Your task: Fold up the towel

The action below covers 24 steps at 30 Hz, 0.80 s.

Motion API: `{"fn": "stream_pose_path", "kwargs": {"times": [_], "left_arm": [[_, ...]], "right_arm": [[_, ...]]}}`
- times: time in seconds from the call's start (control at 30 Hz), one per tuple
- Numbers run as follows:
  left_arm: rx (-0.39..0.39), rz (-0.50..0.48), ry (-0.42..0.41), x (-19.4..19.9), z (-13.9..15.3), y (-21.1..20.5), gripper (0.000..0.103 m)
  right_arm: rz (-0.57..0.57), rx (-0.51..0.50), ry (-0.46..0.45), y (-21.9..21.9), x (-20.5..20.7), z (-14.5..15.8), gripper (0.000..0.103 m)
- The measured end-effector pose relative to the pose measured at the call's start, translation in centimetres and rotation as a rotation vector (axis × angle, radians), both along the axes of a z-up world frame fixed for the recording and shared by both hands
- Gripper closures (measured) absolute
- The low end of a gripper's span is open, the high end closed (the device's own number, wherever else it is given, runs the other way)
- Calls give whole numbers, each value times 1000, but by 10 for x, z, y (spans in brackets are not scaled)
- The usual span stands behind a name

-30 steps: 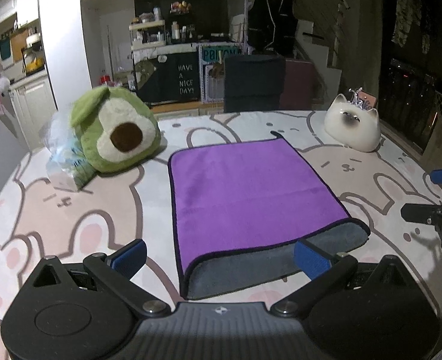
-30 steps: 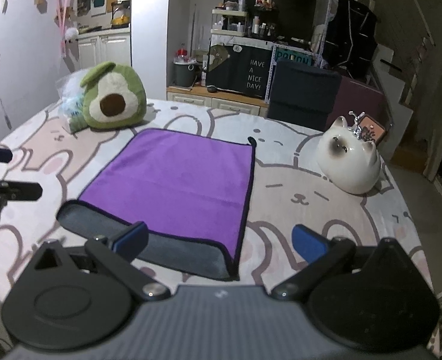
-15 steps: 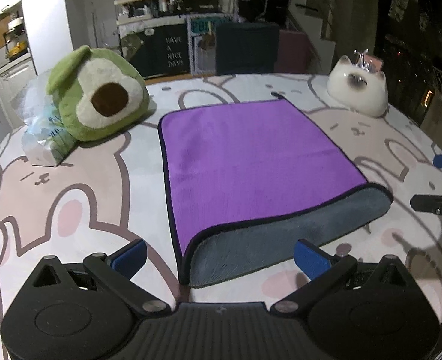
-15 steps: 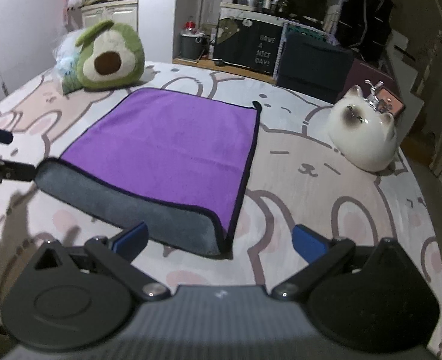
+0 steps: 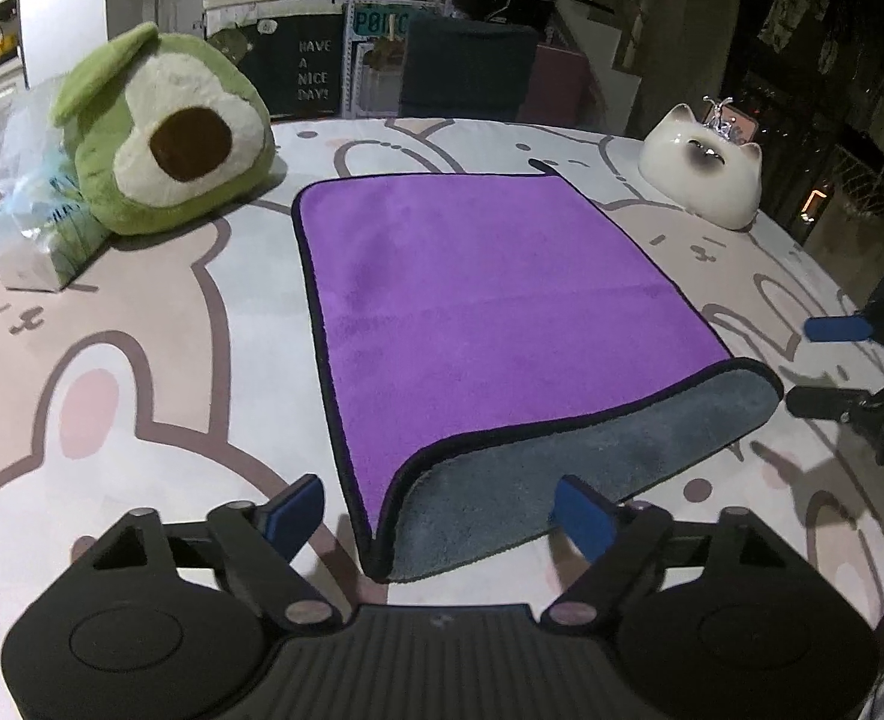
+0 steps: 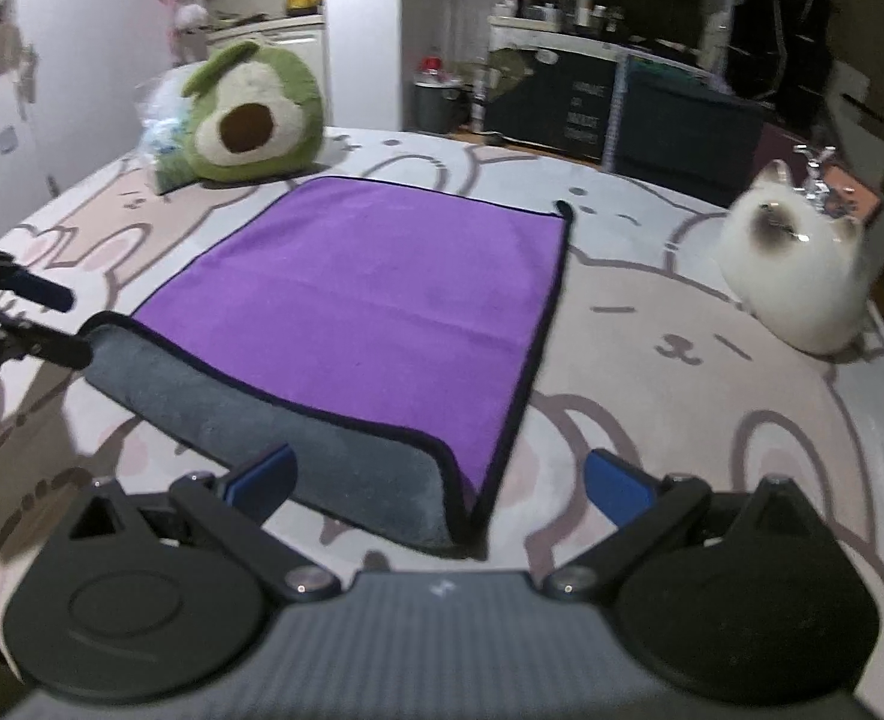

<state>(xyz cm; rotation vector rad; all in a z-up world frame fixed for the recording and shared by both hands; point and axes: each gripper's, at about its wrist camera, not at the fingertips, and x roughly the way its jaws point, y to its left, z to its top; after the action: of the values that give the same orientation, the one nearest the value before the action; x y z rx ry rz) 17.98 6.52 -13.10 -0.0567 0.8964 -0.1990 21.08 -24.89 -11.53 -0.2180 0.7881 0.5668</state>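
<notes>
A purple microfibre towel with a dark bound edge and a grey underside (image 5: 472,300) lies spread on the surface covered by a pale rabbit-print cloth (image 5: 142,372). Its near portion shows the grey side, exposed as a band across the near edge; the purple layer's edge curves across it. A small dark loop projects from the far right corner of the towel.

The left claw (image 5: 439,507) sits low at the near left corner of the towel, blue-padded fingers (image 5: 295,507) wide apart, one to each side of that corner, nothing clamped. The right claw (image 6: 439,480) sits low at the near right corner, fingers likewise wide apart and straddling the corner, nothing clamped. Whether either claw touches the cloth cannot be determined. The right wrist view is slightly blurred.

A green avocado-shaped plush toy (image 5: 166,132) rests at the far left, near the towel but apart from it, with a clear plastic packet (image 5: 34,222) touching its left side. A white ceramic cat-shaped holder (image 5: 703,177) stands at the far right, apart from the towel.
</notes>
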Motion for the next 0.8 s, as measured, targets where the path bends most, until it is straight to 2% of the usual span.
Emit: {"fn": "stream_pose_path", "kwargs": {"times": [0.17, 0.37, 0.4, 0.43, 0.47, 0.53, 0.63, 0.77, 0.8], "left_arm": [[-61, -31, 28, 5, -3, 8, 38], [-77, -49, 81, 11, -8, 13, 46], [-82, -48, 87, 12, -9, 15, 47], [-86, -47, 92, 13, -10, 16, 47], [-87, -47, 96, 14, -11, 17, 47], [-86, -51, 104, 15, -11, 18, 47], [-79, -57, 115, 18, -12, 18, 47], [-92, -51, 151, 23, -15, 22, 63], [-97, -47, 155, 23, -15, 22, 65]], "right_arm": [[101, 42, 43, -3, 9, -6, 0], [103, 100, 102, -14, 21, -5, 2], [96, 102, 117, -15, 25, -5, 5], [83, 99, 142, -15, 29, -5, 14], [74, 105, 167, -15, 33, -6, 26], [63, 107, 195, -16, 37, -9, 40], [57, 91, 218, -14, 41, -14, 52], [43, 88, 265, -13, 46, -22, 63], [47, 83, 268, -11, 46, -24, 64]]}}
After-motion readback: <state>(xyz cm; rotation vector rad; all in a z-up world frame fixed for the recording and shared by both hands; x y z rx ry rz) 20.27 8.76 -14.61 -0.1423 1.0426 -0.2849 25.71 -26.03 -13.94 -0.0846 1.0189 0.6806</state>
